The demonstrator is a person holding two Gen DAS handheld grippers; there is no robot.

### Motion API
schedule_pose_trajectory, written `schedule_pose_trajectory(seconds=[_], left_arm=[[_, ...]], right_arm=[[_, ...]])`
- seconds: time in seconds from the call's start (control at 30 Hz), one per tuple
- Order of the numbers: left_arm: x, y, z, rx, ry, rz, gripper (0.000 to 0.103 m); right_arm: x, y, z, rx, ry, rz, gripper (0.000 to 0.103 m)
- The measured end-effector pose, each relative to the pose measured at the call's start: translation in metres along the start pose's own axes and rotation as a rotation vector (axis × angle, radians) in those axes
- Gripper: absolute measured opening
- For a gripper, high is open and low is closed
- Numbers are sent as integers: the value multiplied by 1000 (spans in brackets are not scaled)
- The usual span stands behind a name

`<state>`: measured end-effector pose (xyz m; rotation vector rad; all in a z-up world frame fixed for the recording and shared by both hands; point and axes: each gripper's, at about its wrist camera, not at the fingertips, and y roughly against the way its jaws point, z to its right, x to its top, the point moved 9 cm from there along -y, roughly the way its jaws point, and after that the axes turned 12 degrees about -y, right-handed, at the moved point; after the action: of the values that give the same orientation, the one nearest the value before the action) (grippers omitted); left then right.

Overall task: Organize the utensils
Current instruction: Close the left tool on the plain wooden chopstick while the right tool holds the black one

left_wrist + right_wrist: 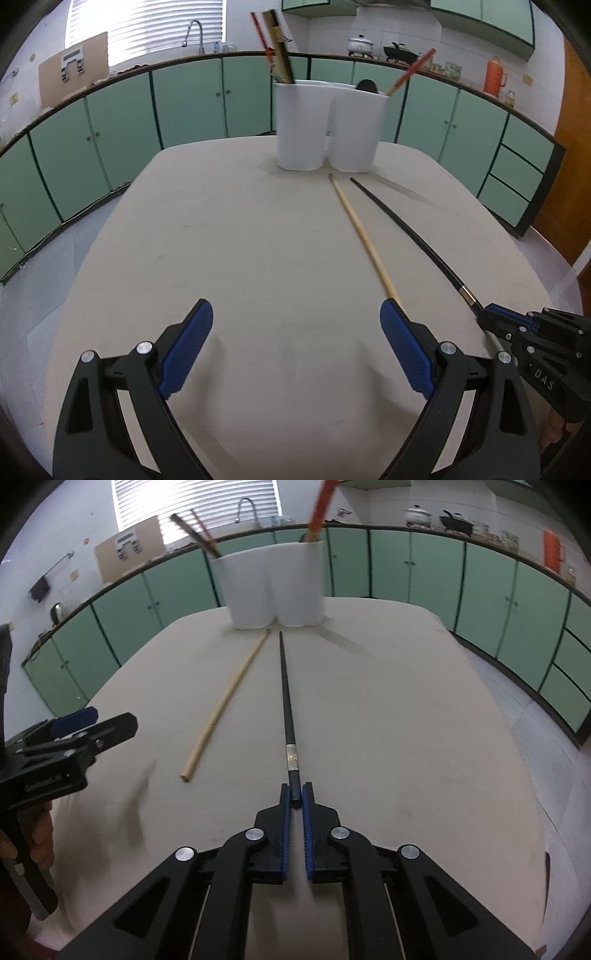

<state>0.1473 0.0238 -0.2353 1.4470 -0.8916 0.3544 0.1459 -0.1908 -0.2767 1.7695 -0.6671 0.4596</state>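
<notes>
A black chopstick [286, 701] lies on the beige table, tip toward a white two-compartment holder [273, 587]. My right gripper [295, 797] is shut on its near end. A light wooden chopstick [225, 705] lies to its left. In the left wrist view my left gripper [295, 325] is open and empty above the table; the wooden chopstick [360, 232] ends at its right finger [402, 350]. The black chopstick [410, 229], the right gripper [495, 319] and the holder [328, 125], with several chopsticks in it, show there too.
The left gripper body [62, 753] shows at the left in the right wrist view. Green cabinets [184, 107] and a counter with a sink, pots and an orange flask [495, 75] ring the table [258, 240].
</notes>
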Motion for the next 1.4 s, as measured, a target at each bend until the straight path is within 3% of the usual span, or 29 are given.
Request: schedule_pose_trajectory(seconds=[0.1,0.5,0.63,0.87,1.1,1.4], left_arm=[[1,-3,15,-34,-5,-9,88],[-1,-26,60,-98,-51,-90,60],[-2,-33,63,-89,-55,-106,49],[0,-37,63,-70,-62,-95,41],[-1,-34,60,-82,-49,-84,7],[-4,-30,53,-74,-35,-80,6]], right_arm=[[2,2,12,-2,-33,0,6],[7,5,16,23,-61,9,6],[6,6,18,28,-62,12,6],[6,4,19,28,-63,11,6],[4,4,18,17,-43,9,6],[4,0,16,-4,-4,43,6]])
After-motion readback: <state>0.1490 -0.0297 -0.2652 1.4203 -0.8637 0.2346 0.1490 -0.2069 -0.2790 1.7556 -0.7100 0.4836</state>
